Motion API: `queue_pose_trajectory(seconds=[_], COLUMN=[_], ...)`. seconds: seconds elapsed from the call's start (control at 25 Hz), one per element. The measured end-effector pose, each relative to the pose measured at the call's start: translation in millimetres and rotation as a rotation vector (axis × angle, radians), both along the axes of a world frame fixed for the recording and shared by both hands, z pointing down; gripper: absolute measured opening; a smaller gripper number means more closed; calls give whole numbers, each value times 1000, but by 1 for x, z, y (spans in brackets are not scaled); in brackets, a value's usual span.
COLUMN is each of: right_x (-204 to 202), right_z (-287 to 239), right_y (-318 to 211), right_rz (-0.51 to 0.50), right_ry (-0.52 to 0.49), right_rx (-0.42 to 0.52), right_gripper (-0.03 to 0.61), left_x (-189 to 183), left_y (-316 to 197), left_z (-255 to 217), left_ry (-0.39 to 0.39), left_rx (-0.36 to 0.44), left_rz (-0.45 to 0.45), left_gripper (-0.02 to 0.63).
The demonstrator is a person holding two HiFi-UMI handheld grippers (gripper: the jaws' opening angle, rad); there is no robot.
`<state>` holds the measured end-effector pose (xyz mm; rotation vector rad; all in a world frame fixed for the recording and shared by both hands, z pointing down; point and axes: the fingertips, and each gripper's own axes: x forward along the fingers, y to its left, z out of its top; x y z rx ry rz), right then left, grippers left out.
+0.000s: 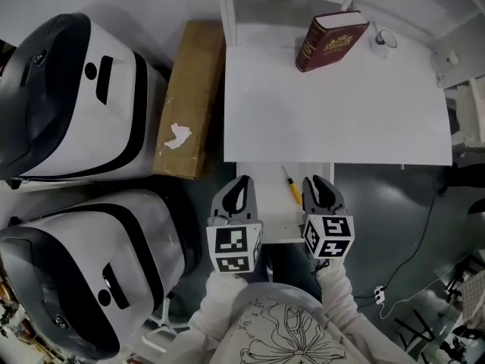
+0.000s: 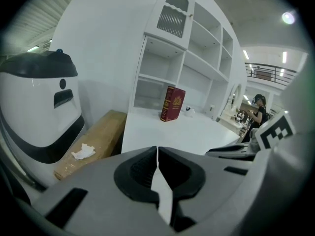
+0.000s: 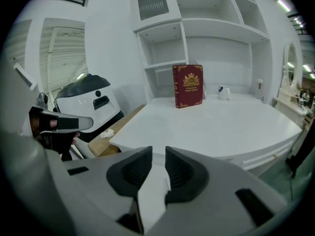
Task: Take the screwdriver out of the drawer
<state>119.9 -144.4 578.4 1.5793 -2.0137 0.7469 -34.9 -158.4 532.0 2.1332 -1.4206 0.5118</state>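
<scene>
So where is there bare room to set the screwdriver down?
The desk top in front of the red book and small cup is bare. The open drawer is tight: the screwdriver lies between the left gripper and right gripper.

It looks like a lab hall staged as a home study. A plain white desk (image 1: pixel 333 105) with open white shelving (image 3: pixel 221 27) stands beside bulky white-and-black machine housings (image 1: pixel 114 105). Ceiling strip lights (image 2: pixel 246 54) and a railed mezzanine (image 2: pixel 269 73) lie behind.

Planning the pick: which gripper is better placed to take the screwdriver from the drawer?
Probably right. The right gripper sits beside the screwdriver, jaws apart; the left gripper is farther, jaws shut.
</scene>
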Motion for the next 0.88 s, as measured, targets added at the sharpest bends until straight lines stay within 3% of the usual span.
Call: queue_pose_trajectory(seconds=[0.32,0.88], right_x=[-11,-25], right_z=[46,132], right_y=[4,17], right_rz=[-44,-258], right_ry=[4,106], right_rx=[-111,-302], right_gripper=[110,144], left_x=[-5,-13], left_y=[6,12], left_z=[33,73], left_ry=[-4,-5], left_rx=[-68,-139], left_rz=[4,-38], left_gripper=[11,11])
